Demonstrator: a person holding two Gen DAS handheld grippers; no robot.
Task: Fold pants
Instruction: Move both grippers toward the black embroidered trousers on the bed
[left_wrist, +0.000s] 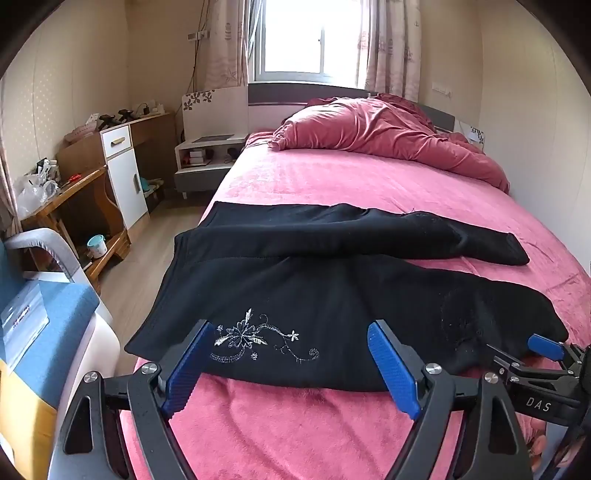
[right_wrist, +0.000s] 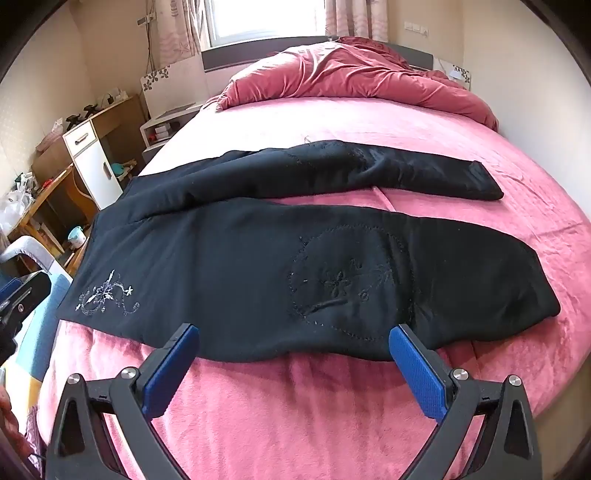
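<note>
Black pants (left_wrist: 314, 288) lie spread across the pink bed (left_wrist: 332, 184), waist at the left edge, both legs pointing right and apart. White flower embroidery (left_wrist: 255, 338) marks the near leg by the waist. My left gripper (left_wrist: 291, 365) is open and empty, just before the near edge of the pants at the embroidery. My right gripper (right_wrist: 295, 365) is open and empty, just before the near leg (right_wrist: 295, 273) at its stitched knee circle. The right gripper also shows at the right edge of the left wrist view (left_wrist: 532, 354).
A crumpled red duvet (left_wrist: 388, 133) lies at the head of the bed. A blue chair (left_wrist: 44, 325) stands at the left by the bed's corner. Wooden desk (left_wrist: 74, 192), white cabinet (left_wrist: 125, 177) and nightstand (left_wrist: 207, 155) line the left wall.
</note>
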